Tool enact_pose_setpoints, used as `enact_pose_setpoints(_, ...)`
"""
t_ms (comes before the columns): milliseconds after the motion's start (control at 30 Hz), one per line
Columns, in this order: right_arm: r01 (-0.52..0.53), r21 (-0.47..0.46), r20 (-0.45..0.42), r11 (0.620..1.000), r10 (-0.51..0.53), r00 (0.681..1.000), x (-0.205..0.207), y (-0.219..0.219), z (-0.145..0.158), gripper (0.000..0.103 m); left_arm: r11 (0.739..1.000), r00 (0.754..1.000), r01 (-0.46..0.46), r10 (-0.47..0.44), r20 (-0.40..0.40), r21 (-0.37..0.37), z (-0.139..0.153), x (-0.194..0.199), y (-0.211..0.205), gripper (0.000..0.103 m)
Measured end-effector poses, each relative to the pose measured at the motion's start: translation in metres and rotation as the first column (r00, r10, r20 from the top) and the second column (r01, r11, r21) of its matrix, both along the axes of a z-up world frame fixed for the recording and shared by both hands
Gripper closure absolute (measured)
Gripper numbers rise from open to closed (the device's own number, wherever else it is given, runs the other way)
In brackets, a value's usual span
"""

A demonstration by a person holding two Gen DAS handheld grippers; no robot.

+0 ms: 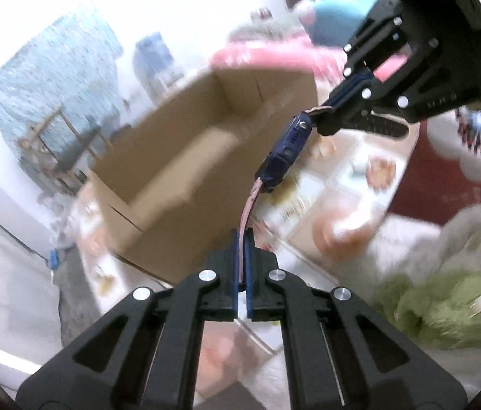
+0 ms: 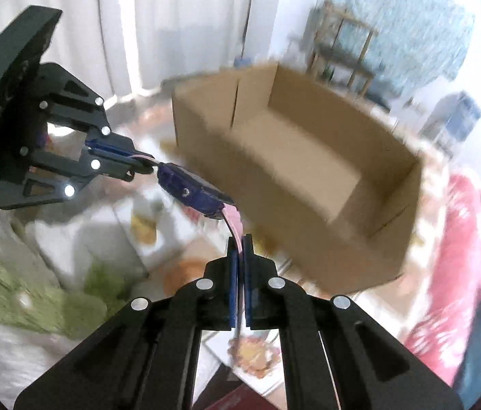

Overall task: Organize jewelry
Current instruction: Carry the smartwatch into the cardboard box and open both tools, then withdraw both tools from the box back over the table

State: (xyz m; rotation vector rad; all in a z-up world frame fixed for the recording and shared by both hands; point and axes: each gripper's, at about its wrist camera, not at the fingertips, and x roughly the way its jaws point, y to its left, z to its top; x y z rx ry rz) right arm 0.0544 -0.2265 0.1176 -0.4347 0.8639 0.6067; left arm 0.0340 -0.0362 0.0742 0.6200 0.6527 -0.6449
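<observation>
Between the two grippers hung a bracelet (image 1: 286,152), pink cord ends pinched in each one's closed jaws. The left gripper (image 1: 243,239) and right gripper (image 2: 239,242) held it above an open cardboard box (image 2: 308,157).

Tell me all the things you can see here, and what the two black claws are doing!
bracelet: one, dark blue piece on a pink strap, hanging in the air between both claws
cardboard box: one, brown, open on top, nothing visible inside, behind the bracelet
patterned cloth: one, white with orange pictures, under the box
green fuzzy fabric: one, green, low right in the left view
pink fabric: one, pink, beside the box
left gripper: one, black with blue pads, shut on one strap end
right gripper: one, black with blue pads, shut on the other strap end
</observation>
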Motion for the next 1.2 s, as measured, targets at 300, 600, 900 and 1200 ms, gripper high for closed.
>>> enact_pose_setpoints(300,-0.018,0.06,0.049,0.998,0.015,0.999,0.093,0.01,0.044,0.1,0.975,0.996,-0.084,0.075,-0.052,-0.206,0.057,0.103,0.019,0.1)
enact_pose_setpoints(600,-0.043,-0.009,-0.409,0.999,0.036,0.912,0.236,0.03,-0.047,0.1,0.983,0.908,-0.179,0.153,-0.391,-0.03,-0.013,0.226,0.003,0.101)
enact_pose_setpoints(900,-0.038,-0.193,-0.55,0.981,-0.076,0.832,0.293,0.042,-0.116,0.093,0.984,0.878,-0.169,0.176,-0.445,0.055,-0.04,0.255,-0.008,0.085)
enact_pose_setpoints(1200,0.029,-0.195,-0.481,0.98,-0.121,0.869,0.286,0.036,-0.106,0.064,0.974,0.905,-0.224,0.197,-0.377,-0.028,-0.012,0.252,0.008,0.061)
